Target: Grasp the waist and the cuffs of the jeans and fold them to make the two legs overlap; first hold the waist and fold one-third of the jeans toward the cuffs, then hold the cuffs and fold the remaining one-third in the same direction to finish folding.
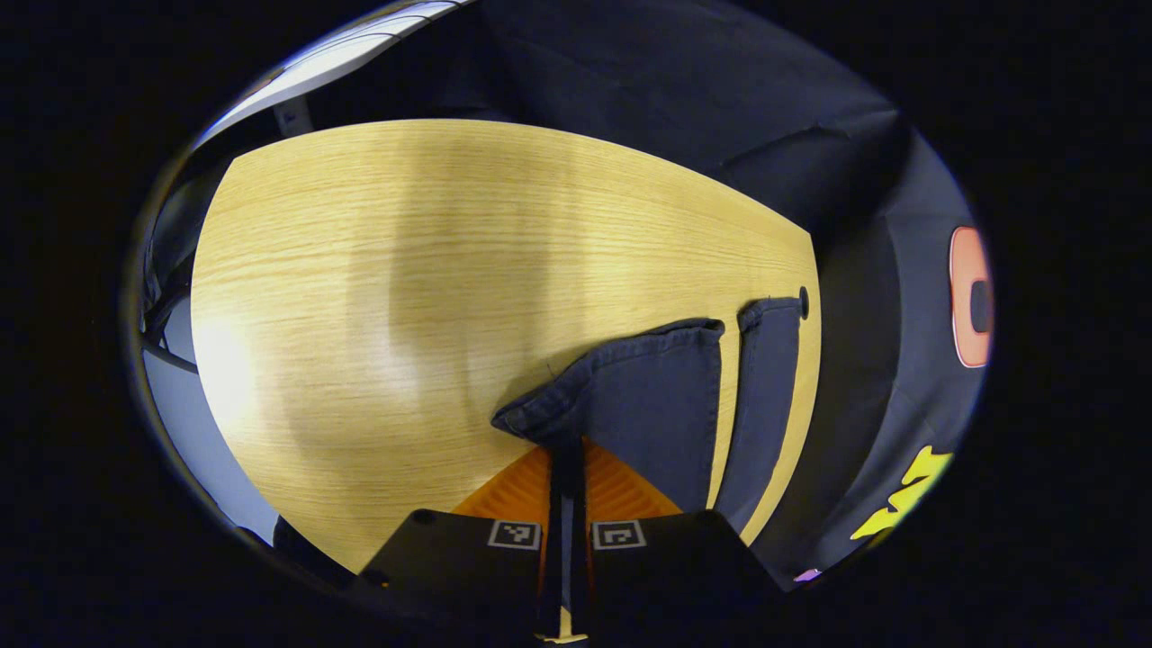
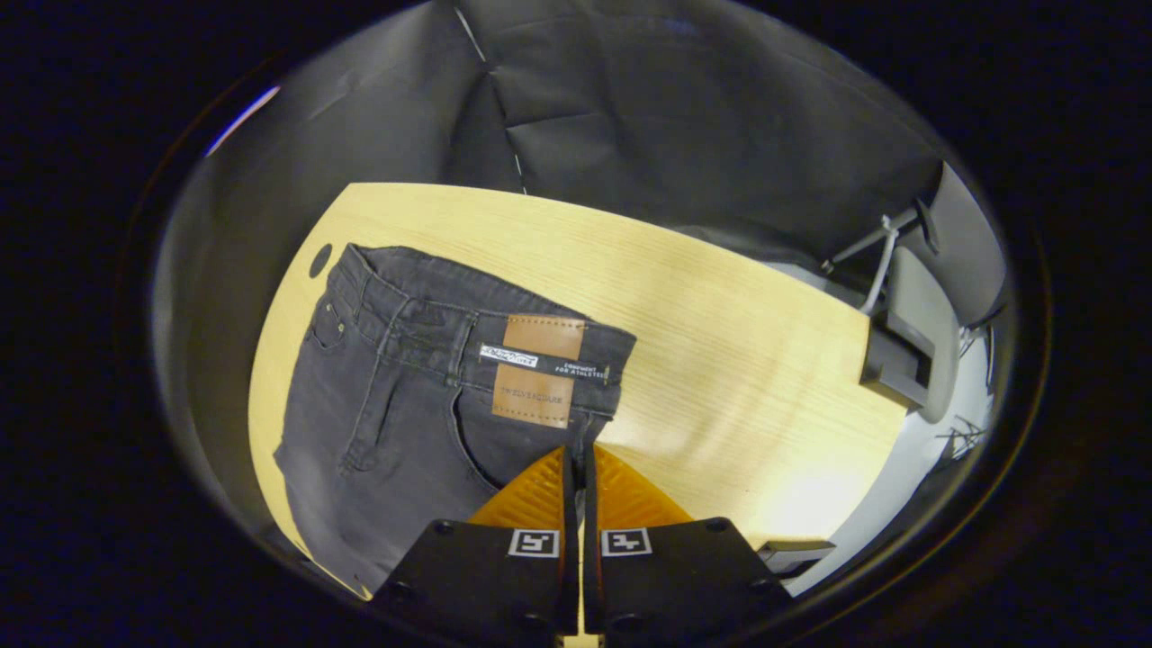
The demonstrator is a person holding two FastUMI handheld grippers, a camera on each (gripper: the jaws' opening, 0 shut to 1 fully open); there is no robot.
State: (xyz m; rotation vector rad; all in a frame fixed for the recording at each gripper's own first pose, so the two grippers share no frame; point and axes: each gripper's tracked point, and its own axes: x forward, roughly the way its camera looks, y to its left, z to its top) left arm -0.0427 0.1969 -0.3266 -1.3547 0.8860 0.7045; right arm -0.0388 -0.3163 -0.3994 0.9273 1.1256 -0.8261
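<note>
Overhead: pale wood-grain table [image 1: 378, 270], black cloth wall [image 2: 684, 117] behind. Left gripper [image 1: 567, 450] clamped on jeans [image 2: 405, 405] cuff [image 1: 630, 378]; right gripper [image 2: 579, 454] clamped on waistband [image 2: 468, 337]. Grey bracket [image 2: 904, 351] at table edge

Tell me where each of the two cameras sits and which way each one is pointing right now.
Left gripper view: rides on the left tongs, looking along its fingers at the jeans' cuffs on the table; both fingers pinch a cuff.
Right gripper view: rides on the right tongs, looking at the jeans' waist with its leather patch; both fingers pinch the waist edge.
Shared: the same jeans and wooden table.
</note>
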